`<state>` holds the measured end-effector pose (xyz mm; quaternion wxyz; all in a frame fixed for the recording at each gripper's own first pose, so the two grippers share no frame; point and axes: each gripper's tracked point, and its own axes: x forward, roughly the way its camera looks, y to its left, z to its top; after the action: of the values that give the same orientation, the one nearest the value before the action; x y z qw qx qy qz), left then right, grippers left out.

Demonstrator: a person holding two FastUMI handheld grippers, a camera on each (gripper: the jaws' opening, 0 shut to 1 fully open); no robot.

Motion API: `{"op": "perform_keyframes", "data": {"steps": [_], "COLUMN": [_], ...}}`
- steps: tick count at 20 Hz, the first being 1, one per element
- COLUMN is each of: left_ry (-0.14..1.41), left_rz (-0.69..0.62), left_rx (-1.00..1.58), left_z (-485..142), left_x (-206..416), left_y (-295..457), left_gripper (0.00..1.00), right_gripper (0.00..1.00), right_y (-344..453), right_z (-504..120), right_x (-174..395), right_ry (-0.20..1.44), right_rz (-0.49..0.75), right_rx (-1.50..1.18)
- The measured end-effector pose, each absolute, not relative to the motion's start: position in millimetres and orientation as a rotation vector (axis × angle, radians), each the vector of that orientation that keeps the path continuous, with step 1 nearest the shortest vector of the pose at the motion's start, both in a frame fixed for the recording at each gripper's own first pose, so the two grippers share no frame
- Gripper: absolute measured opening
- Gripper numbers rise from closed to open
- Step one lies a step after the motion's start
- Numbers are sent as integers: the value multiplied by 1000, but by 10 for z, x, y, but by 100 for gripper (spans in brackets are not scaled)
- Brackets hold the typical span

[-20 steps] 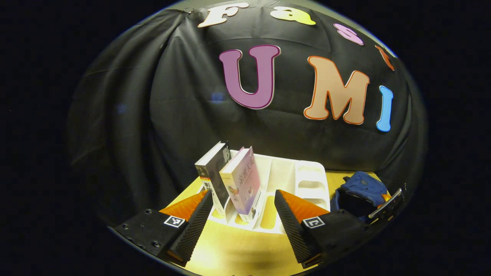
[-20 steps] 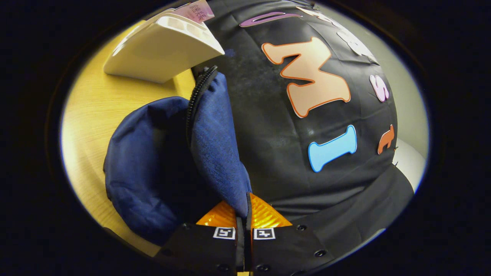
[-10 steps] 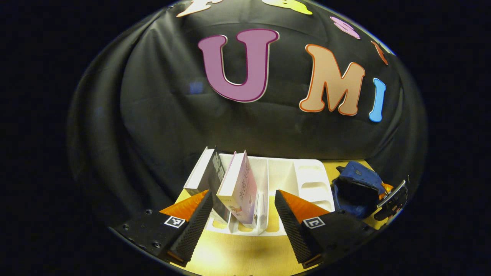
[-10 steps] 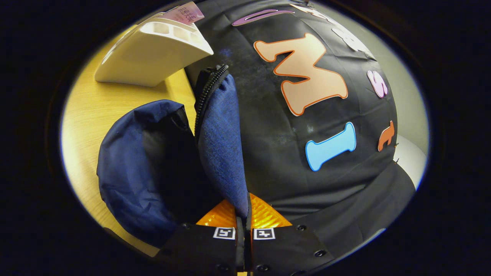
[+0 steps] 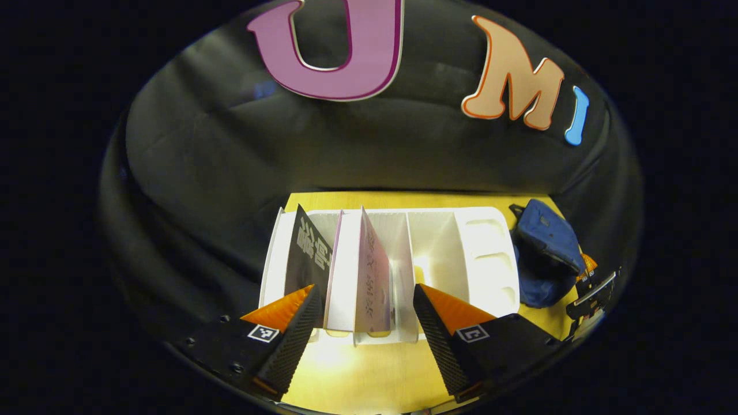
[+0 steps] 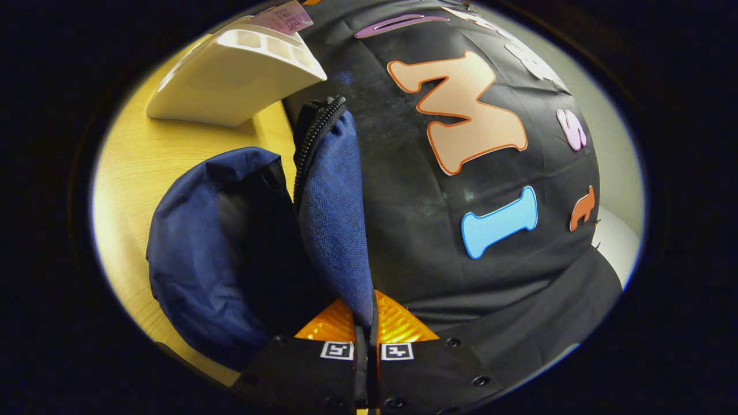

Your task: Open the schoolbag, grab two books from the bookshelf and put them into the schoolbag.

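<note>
A white slotted bookshelf (image 5: pixel 484 253) stands on the wooden table, with a dark book (image 5: pixel 305 253) and a pink book (image 5: pixel 372 271) upright in its left slots. My left gripper (image 5: pixel 364 305) hovers open above them, its fingers either side of the pink book without touching it. The blue schoolbag (image 5: pixel 545 253) lies to the shelf's right, unzipped. In the right gripper view, my right gripper (image 6: pixel 366 320) is shut on the schoolbag's flap (image 6: pixel 334 213) and holds it up, so the dark inside of the schoolbag (image 6: pixel 196 271) gapes. The bookshelf (image 6: pixel 230 75) sits beyond.
The wooden table (image 6: pixel 138 167) runs to the black cloth wall just behind the shelf and bag. My right gripper (image 5: pixel 594 291) appears at the far right of the left gripper view, beside the bag. Bare tabletop (image 5: pixel 369 374) lies in front of the shelf.
My left gripper has risen and tilted to look down onto the shelf, closing in over the pink book. The right gripper keeps the bag flap held up, almost still.
</note>
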<state>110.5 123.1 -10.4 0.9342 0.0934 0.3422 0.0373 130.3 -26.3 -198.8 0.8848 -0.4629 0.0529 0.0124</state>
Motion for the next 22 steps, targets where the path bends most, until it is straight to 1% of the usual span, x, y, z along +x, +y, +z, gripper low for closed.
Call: {"op": "perform_keyframes", "data": {"steps": [4, 7, 8, 9, 12, 14, 18, 19, 20, 21, 22], "left_ry": [863, 979, 1004, 1026, 1077, 1104, 1153, 1169, 1181, 1191, 1202], "left_rz": [83, 77, 78, 80, 92, 88, 64, 45, 57, 54, 60], "left_rx": [164, 165, 176, 191, 216, 208, 165, 144, 155, 157, 165], "left_z": [-305, -447, -474, -480, -551, -596, -703, -740, -739, -764, -776], "left_x": [1181, 1171, 1189, 1199, 1266, 1280, 1309, 1305, 1300, 1292, 1286], "left_y": [1297, 1294, 1298, 1307, 1327, 1292, 1129, 1051, 1043, 1023, 1022], "left_gripper": [94, 88, 89, 86, 83, 79, 47, 44, 41, 37, 37], "right_gripper": [1, 4, 4, 1, 1, 1, 1, 3, 5, 1, 1], "right_y": [-249, -237, -245, -239, -232, -244, -246, -244, -236, -224, -223], "right_z": [-1998, -2011, -2015, -2019, -2023, -2025, -2016, -2019, -2011, -2016, -2026], "right_x": [1310, 1299, 1292, 1290, 1287, 1276, 1280, 1281, 1285, 1282, 1280], "right_ry": [114, 116, 118, 119, 122, 124, 124, 125, 125, 125, 126], "right_rz": [32, 41, 43, 45, 48, 48, 49, 50, 50, 51, 52], "right_rx": [-965, -976, -975, -973, -974, -971, -972, -972, -970, -969, -969]}}
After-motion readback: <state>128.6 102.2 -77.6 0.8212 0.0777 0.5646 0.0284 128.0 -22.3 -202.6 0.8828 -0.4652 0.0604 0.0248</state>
